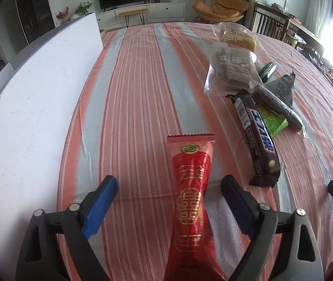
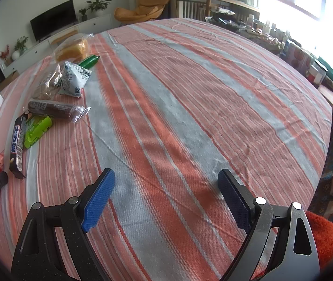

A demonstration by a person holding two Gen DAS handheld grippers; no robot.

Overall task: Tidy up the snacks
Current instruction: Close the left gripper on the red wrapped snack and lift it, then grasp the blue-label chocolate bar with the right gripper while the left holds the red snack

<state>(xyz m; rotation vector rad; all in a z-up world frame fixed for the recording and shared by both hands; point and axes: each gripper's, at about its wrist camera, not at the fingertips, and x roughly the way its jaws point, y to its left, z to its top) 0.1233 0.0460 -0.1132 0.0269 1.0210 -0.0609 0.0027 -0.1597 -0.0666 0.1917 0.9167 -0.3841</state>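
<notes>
A red foil snack packet point(image 1: 193, 187) with gold print lies on the striped cloth between the fingers of my left gripper point(image 1: 168, 182), which is open; neither pad touches it. To its right lie a brown chocolate bar point(image 1: 258, 138), a green wafer packet point(image 1: 271, 123), a dark sausage stick point(image 1: 276, 104), a clear bag of brown slabs point(image 1: 232, 70) and a bagged bun point(image 1: 239, 37). My right gripper point(image 2: 166, 182) is open over bare cloth, with nothing between its fingers. At its far left are the chocolate bar point(image 2: 17, 145), the sausage point(image 2: 54, 110) and a white-blue pouch point(image 2: 74, 79).
A white board point(image 1: 37, 98) stands along the table's left side. A green tube point(image 1: 268, 70) lies behind the snack pile. Chairs point(image 1: 271, 23) and a cluttered side table point(image 2: 295, 51) border the far and right edges of the striped tablecloth point(image 2: 189, 93).
</notes>
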